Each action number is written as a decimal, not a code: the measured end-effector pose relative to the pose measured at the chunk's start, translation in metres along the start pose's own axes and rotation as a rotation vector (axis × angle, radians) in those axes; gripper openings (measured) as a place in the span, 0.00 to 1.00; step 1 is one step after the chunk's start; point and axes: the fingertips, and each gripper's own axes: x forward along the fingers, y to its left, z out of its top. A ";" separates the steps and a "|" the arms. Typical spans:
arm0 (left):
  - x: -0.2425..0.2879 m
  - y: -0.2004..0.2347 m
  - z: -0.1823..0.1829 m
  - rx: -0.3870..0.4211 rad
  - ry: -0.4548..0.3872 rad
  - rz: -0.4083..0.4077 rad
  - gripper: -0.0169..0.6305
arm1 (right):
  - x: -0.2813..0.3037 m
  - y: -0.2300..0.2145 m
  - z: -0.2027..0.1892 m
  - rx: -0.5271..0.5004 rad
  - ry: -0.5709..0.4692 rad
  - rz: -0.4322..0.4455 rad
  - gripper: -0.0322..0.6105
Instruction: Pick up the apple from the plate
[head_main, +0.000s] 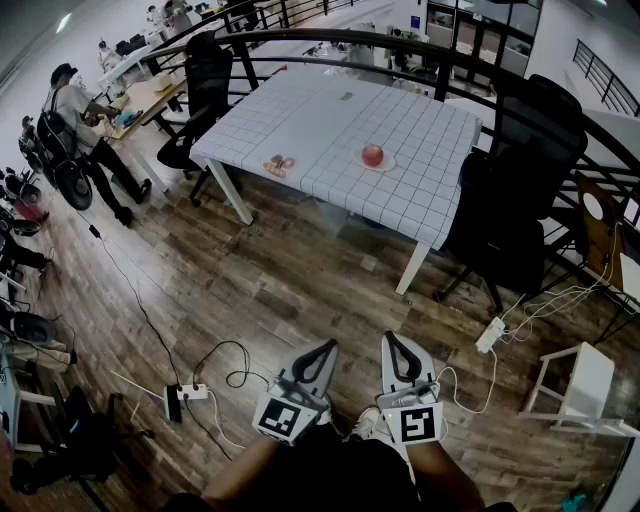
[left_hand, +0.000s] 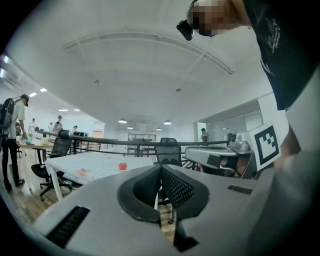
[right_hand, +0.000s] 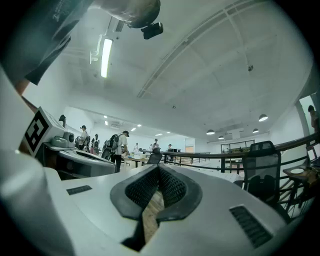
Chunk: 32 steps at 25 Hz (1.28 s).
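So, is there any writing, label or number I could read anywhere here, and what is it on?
Nothing here is readable.
Markers on the left gripper and right gripper: black-and-white squares, no words.
Print on the person's dark shirt: too blurred to read.

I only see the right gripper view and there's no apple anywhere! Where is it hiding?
Observer: The apple sits on a small plate on the checked white table, far ahead of you.
Operator: Is anything else up there?
Observer: A small orange thing lies left of the plate, near the table's front edge.
Operator: Are the left tongs open?
Observer: No, the left tongs are shut, with nothing between them.
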 end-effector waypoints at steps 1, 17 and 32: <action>-0.002 0.000 -0.001 -0.008 0.001 0.005 0.06 | -0.001 0.002 0.001 -0.001 -0.003 0.001 0.09; -0.021 0.035 0.019 -0.018 -0.075 0.023 0.06 | 0.014 0.028 0.014 -0.019 -0.032 0.007 0.09; -0.030 0.099 0.011 -0.011 -0.092 -0.051 0.06 | 0.066 0.070 0.004 -0.061 0.006 0.001 0.09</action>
